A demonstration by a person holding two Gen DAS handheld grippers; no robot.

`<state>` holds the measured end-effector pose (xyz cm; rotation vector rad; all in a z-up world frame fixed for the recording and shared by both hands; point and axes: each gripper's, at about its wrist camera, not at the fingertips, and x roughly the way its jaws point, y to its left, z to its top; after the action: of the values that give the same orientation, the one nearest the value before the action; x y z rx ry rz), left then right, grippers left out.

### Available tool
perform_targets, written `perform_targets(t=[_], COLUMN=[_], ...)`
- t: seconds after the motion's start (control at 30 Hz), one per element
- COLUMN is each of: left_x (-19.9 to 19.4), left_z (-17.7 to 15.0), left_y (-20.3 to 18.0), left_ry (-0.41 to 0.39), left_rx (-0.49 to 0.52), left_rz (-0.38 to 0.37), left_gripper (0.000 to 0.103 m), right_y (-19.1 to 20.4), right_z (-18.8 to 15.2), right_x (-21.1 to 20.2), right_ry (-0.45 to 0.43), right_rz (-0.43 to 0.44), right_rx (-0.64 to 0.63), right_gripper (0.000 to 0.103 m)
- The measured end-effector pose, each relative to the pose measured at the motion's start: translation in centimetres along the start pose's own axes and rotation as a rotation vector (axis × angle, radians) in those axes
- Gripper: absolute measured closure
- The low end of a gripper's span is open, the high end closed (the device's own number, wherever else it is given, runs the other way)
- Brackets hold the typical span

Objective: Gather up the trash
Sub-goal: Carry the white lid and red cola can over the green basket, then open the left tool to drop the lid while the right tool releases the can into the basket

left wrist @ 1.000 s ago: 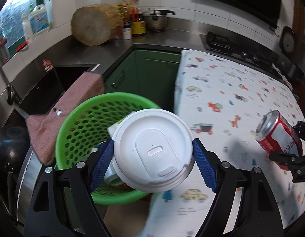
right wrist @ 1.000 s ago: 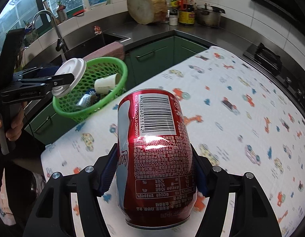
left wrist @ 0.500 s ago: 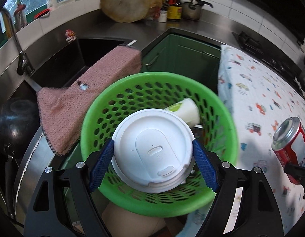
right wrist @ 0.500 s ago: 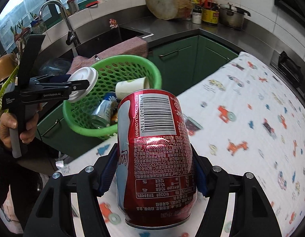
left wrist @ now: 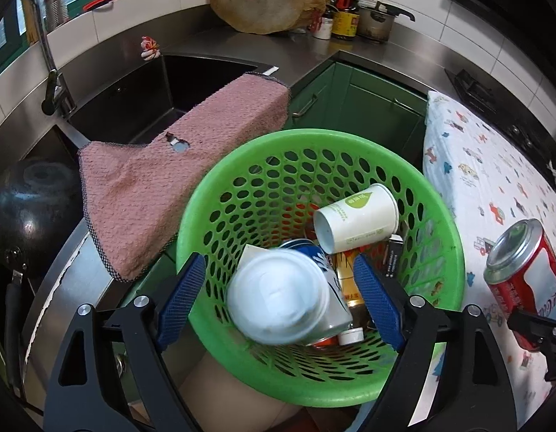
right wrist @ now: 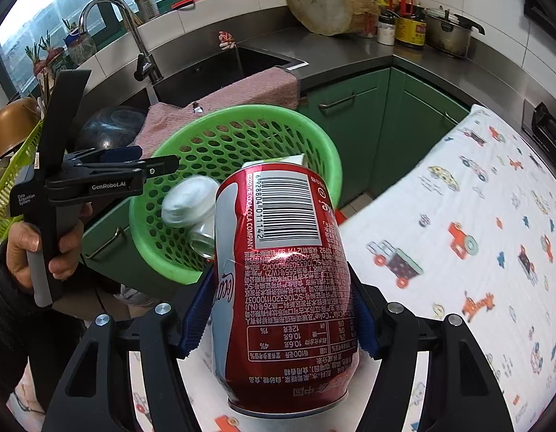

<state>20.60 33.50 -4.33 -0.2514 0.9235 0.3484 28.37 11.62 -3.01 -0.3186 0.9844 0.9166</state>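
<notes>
A green perforated basket point(left wrist: 447, 226) point(right wrist: 324, 151) holds a paper cup point(left wrist: 357, 216), cans and other trash. My left gripper point(left wrist: 278, 298) hangs over its near rim, open. The white lidded cup point(left wrist: 278, 297) point(right wrist: 188, 201) is blurred, free of the blue pads point(left wrist: 179, 295) and falling into the basket. My right gripper point(right wrist: 283, 318) is shut on a red cola can point(right wrist: 281, 288), held above the patterned tablecloth point(right wrist: 475, 237) next to the basket. The can also shows in the left wrist view point(left wrist: 522, 273).
A pink towel point(left wrist: 170, 172) drapes over the sink edge point(left wrist: 206, 68) left of the basket. A faucet point(right wrist: 134, 36), a black pot point(left wrist: 29, 208), a round wood block point(right wrist: 324, 0), bottles and a steel pot point(right wrist: 447, 32) stand on the counter. Green cabinets point(right wrist: 367, 115) lie behind the basket.
My left gripper opened and let go of the white lidded cup, which drops into the basket. Both grippers moved closer to the basket; the right still holds the can.
</notes>
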Motion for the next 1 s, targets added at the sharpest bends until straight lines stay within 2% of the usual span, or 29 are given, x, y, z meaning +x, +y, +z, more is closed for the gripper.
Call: perform_targets(t=[0.4, 0.67, 0.8, 1.0], left_x=[-3.0, -3.6, -3.6, -3.9], left_z=[-0.5, -1.1, -1.3, -1.4], left_y=[1.4, 2.2, 2.5, 1.9], left_ry=[-0.058, -0.062, -0.059, -0.064], left_rx=[-0.028, -0.05, -0.057, -0.048], left_rz=[-0.019, -0.027, -0.033, -0.04], left_gripper=[0.02, 0.02, 0.02, 0.02], right_y=[1.9, 2.8, 3.3, 3.2], right_z=[2.5, 3.5, 3.8, 3.2], right_x=[2.6, 4.4, 4.4, 2.8], right_ry=[0.001, 0.004, -0.014, -0.033], right_rz=[0.022, 0.045, 0.066, 0.048], right_rx=[-0.009, 0.006, 0.006, -0.015], right_gripper=[0.039, 0.038, 0.028, 0.027])
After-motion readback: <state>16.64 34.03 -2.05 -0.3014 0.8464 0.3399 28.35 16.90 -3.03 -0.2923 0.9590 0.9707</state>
